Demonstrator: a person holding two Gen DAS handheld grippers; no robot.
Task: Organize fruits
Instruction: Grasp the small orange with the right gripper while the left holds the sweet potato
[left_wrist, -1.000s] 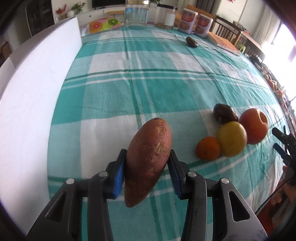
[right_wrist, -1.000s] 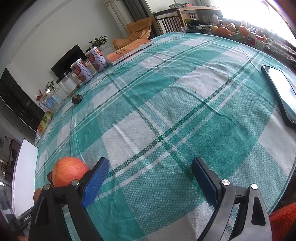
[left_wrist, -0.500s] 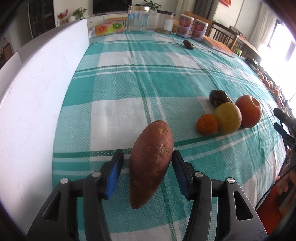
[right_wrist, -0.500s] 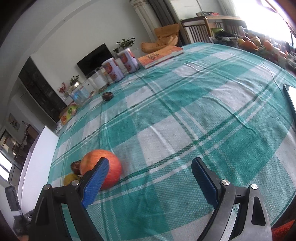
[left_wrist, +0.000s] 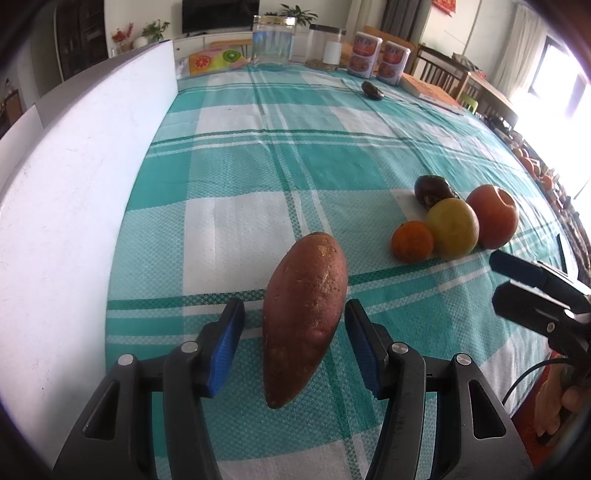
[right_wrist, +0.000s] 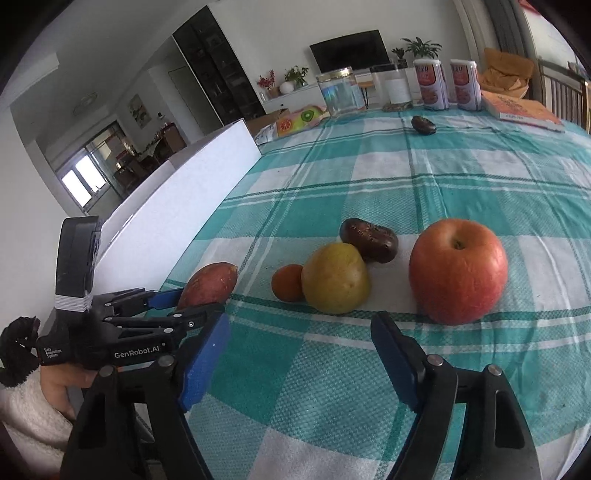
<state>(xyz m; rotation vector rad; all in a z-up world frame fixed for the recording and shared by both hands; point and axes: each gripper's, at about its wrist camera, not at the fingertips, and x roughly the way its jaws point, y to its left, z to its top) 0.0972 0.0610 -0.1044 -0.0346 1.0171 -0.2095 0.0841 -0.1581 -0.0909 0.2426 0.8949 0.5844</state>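
Left wrist view: the left tool (left_wrist: 294, 341) has opened wider than before; the sweet potato (left_wrist: 304, 314) lies free on the checked surface (left_wrist: 240, 155).

Right wrist view: the right tool (right_wrist: 299, 363), open and empty, now faces the apple (right_wrist: 458, 271), pear (right_wrist: 335, 277), half-hidden orange (right_wrist: 286, 282) and dark fruit (right_wrist: 369, 240).

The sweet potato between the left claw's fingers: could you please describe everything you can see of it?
The sweet potato is long and tapered, with reddish-brown skin marked by pale scuffs and specks. It lies on the teal-and-white checked tablecloth, its pointed end toward the left wrist camera and its blunter end away. The left claw is open, with a gap showing on both sides, so neither blue pad touches it. It sits apart, left of the orange and the other fruit.
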